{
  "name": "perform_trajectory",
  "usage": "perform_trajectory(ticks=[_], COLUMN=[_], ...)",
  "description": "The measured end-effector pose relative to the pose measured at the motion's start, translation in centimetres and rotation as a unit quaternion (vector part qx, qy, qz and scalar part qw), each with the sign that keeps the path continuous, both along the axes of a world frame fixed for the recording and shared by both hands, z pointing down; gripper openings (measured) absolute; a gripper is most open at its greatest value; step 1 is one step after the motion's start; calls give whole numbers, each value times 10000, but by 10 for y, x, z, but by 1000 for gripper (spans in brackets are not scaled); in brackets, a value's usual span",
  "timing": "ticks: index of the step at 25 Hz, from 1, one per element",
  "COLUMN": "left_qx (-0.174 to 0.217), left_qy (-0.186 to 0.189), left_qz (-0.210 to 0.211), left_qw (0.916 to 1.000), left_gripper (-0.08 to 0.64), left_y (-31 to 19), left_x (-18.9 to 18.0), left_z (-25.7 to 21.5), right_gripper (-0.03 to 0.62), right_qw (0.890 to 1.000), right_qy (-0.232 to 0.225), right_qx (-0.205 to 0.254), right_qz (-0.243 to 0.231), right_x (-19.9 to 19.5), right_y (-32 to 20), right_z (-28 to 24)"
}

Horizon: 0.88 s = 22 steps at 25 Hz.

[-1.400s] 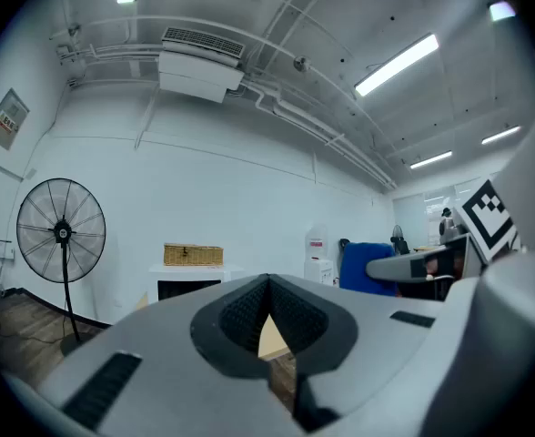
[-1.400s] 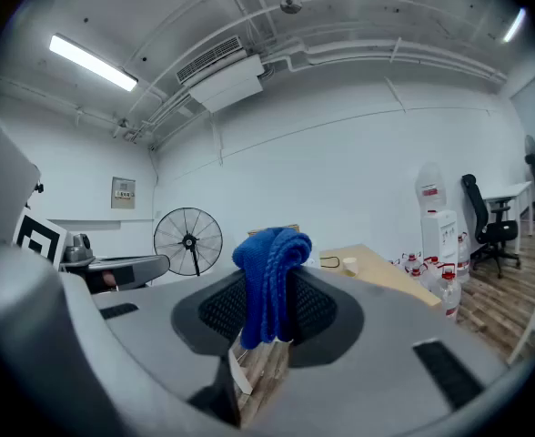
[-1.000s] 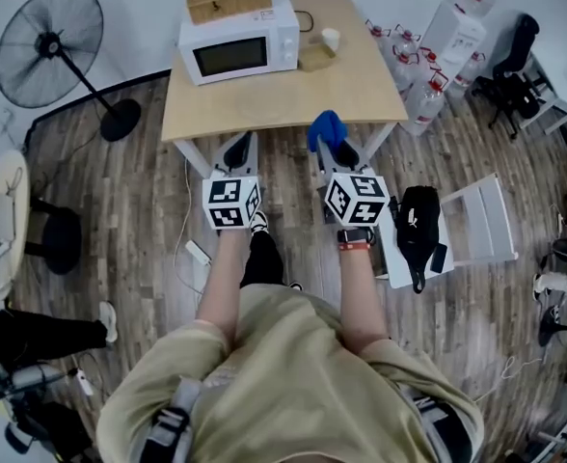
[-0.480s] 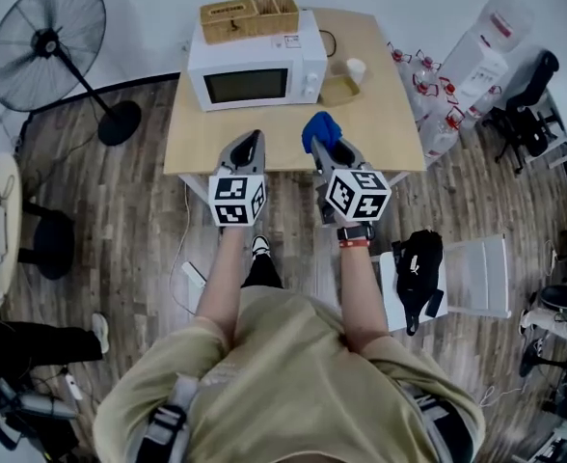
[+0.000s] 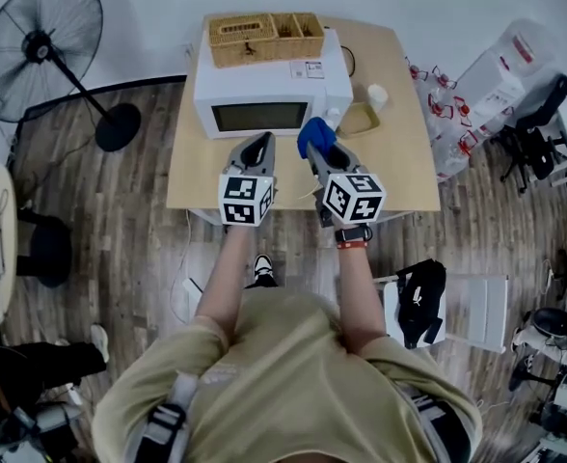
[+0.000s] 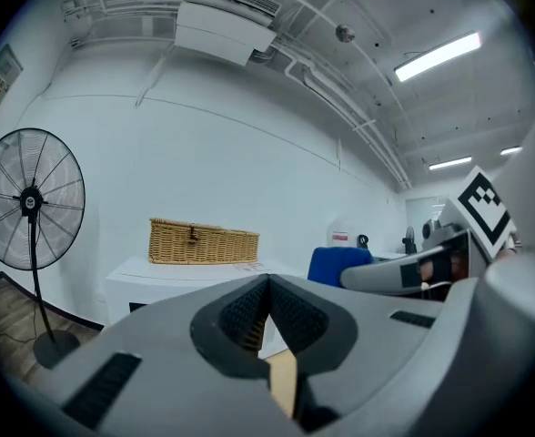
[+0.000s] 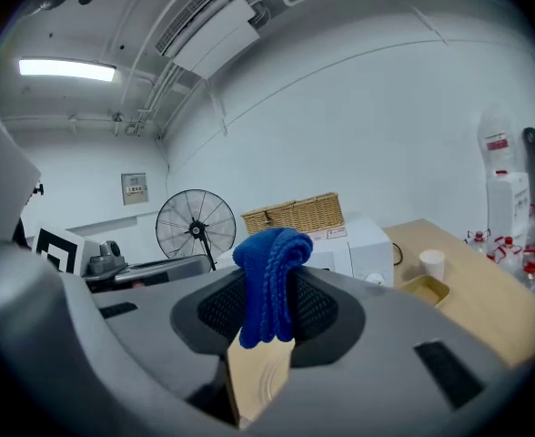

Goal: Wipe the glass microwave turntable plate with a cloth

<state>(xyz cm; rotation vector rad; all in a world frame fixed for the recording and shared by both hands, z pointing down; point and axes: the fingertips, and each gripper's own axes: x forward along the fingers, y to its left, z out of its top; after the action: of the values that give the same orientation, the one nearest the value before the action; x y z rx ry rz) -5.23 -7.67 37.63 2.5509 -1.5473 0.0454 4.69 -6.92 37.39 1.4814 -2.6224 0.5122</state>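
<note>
Wiping not started: cloth gripped, glass plate out of sight.
The right gripper (image 5: pixel 320 152) has its fingers clamped on the blue cloth (image 7: pixel 267 267), a folded wad with its long axis along the fingers and its rounded end toward the microwave (image 5: pixel 272 93) at the far side of the tabletop (image 5: pixel 399 152). The left gripper (image 6: pixel 269 285) has its fingers pressed together on nothing. The microwave door is shut and the plate is probably inside, so everything remains.

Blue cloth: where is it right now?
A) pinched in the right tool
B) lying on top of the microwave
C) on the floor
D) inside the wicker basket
A: the blue cloth is squeezed between the jaws of the right tool, which are closed on it.
</note>
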Motion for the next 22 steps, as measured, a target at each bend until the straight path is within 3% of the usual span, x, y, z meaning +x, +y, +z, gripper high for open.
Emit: perform_trajectory(ticks=[3,11,22], left_qx=[-112,-479,-905], left_qy=[29,-89,-11], left_qz=[50,69,-197], left_qw=[9999,9988,9957], left_gripper=[18,18,18], left_y=[-24,-63,-98], left_x=[-8,-7,-11], left_z=[20,65,114], right_gripper=[124,127,130], right_qw=[9998,9956,9726], right_qy=[-77,247,183], right_qx=[-200,-811,-2080], right_qz=[-47,-395,-1026], right_x=[-6,-14,-24], right_y=[-24,-63,-91], right_z=[22,81,169])
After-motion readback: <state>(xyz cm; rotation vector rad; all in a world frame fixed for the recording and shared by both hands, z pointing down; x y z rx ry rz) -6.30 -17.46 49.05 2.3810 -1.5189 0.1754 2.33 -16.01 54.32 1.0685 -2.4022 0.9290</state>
